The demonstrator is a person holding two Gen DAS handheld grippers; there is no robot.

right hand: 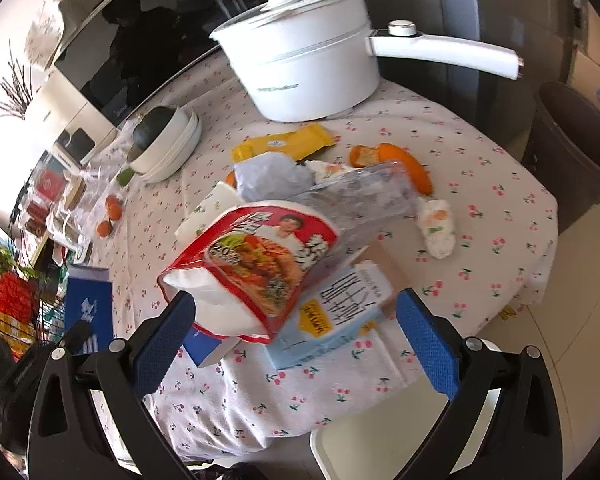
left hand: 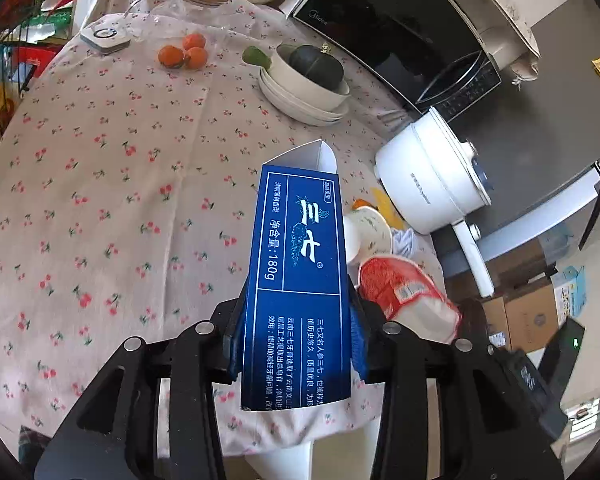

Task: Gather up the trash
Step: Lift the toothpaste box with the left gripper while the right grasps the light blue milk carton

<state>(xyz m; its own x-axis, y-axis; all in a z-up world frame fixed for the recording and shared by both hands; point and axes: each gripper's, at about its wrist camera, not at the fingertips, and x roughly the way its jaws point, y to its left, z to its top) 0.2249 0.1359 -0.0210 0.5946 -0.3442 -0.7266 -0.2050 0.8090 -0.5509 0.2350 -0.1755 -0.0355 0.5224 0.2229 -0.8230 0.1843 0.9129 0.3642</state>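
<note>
My left gripper is shut on a blue toothpaste box, held upright above the table with its end flap open; the box also shows in the right wrist view. My right gripper is open over a trash pile: a red instant-noodle bag, a light-blue carton, a clear plastic wrapper, a yellow packet, orange peel and crumpled tissues. The noodle bag also lies right of the box in the left wrist view.
The table has a floral cloth. A white electric pot with a long handle stands at the far side. Stacked bowls holding a dark squash and oranges sit further back. A dark bin stands on the floor.
</note>
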